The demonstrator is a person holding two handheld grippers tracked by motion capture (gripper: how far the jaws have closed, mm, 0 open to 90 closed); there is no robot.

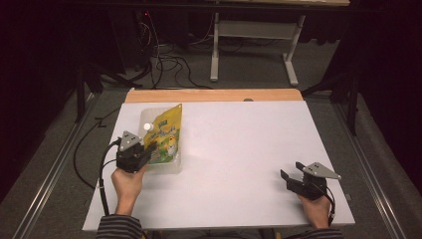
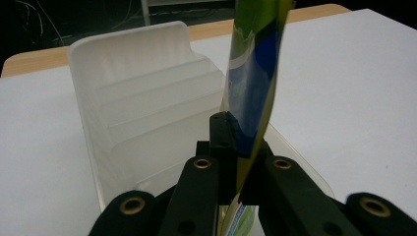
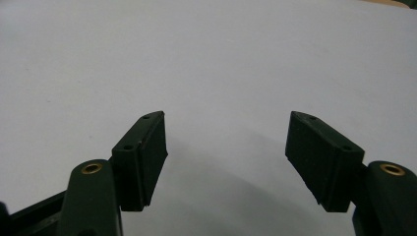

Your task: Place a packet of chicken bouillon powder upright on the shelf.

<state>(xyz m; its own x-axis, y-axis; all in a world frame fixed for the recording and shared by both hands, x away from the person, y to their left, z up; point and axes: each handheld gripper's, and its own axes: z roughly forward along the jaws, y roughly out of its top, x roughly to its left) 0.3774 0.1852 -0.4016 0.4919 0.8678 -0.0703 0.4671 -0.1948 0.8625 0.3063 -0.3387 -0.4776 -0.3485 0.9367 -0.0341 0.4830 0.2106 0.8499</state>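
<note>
Yellow-green pouch [image 2: 253,73] pinched between left gripper [image 2: 235,142] fingers, right gripper [image 3: 226,162] fingers wide

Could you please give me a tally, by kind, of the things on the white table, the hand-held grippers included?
Yellow-green pouch: 1
Clear plastic tray: 1
Grippers: 2, the left gripper shut on the pouch, the right gripper open over bare table
Total: 4
</note>
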